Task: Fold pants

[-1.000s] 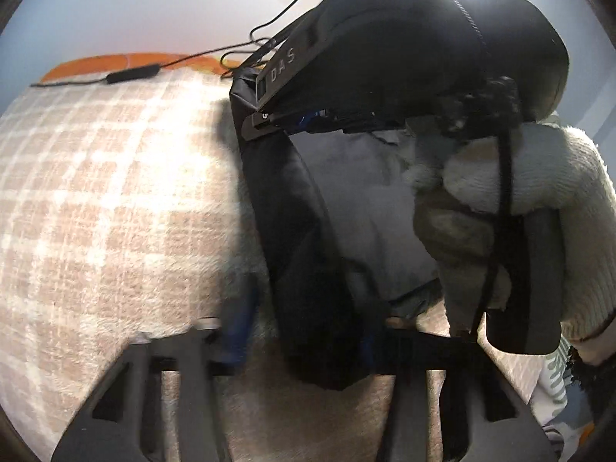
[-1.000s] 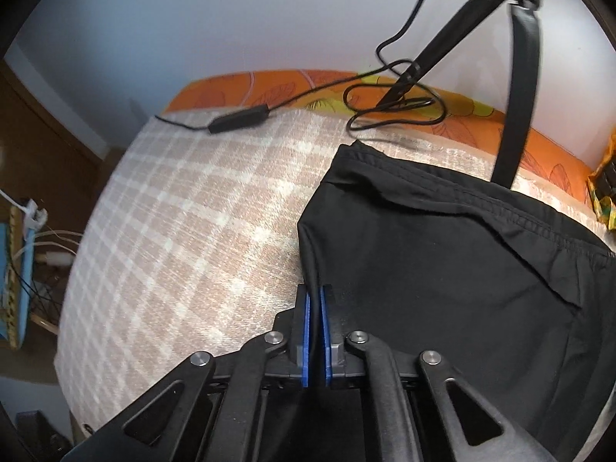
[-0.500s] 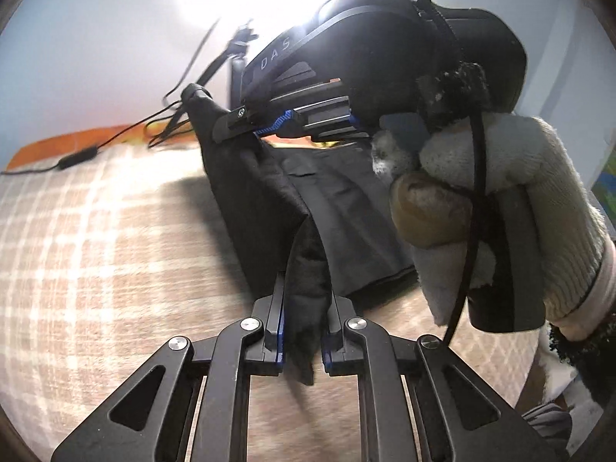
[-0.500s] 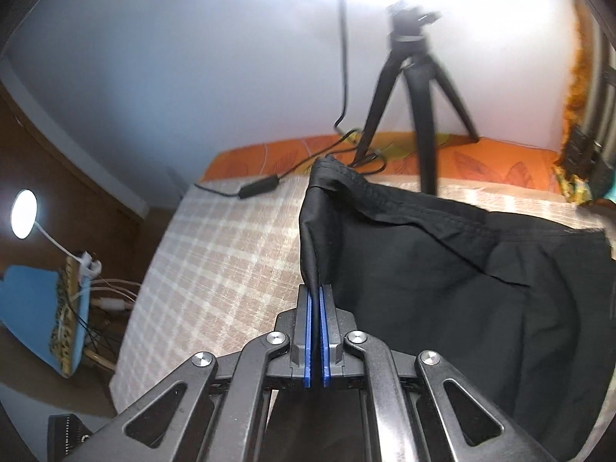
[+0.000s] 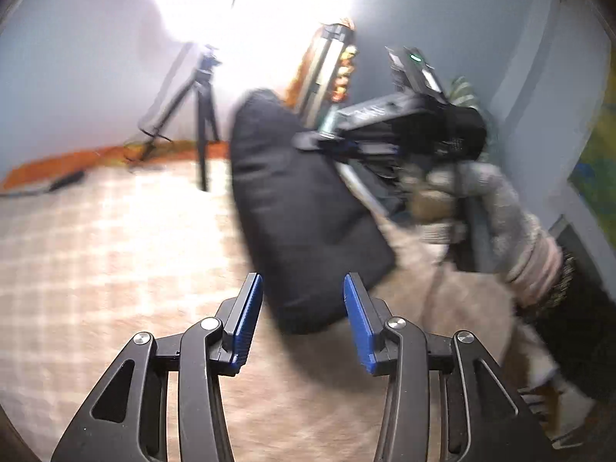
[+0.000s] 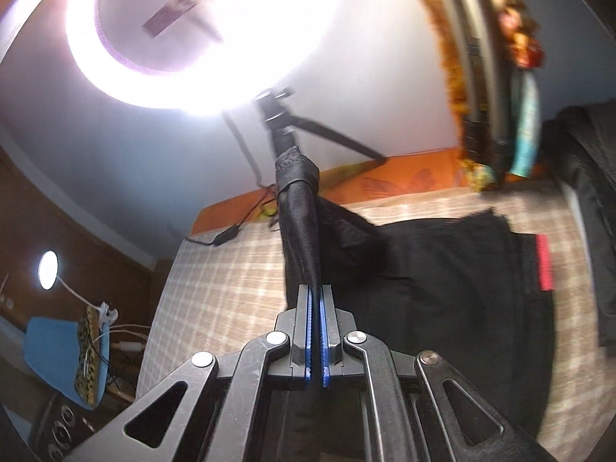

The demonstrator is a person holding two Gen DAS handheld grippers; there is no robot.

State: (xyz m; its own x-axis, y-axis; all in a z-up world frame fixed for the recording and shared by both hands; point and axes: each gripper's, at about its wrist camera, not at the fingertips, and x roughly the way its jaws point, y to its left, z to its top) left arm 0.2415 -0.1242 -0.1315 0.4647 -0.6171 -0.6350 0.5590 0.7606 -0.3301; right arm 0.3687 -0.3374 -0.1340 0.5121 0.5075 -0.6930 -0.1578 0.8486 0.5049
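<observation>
Left gripper: its fingers are parted and opening; the hanging end of the pants is seen between the blue pads, but no pad is seen pressing on it, so nothing is gripped.
Right gripper: its fingers are clenched on a narrow bunched edge of the black cloth, which is drawn up taut ahead of them.
Pants: one part is lifted by the right gripper; the rest is spread on the checked bed cover, a red tag showing.
Risk, grip: only a thin bunch is pinched, so it could be pulled free.
Risk, fold: with one end released, the cloth may drop crooked or bunched.
Risk, far: the tripod and cable beyond could be caught by swinging cloth.
</observation>
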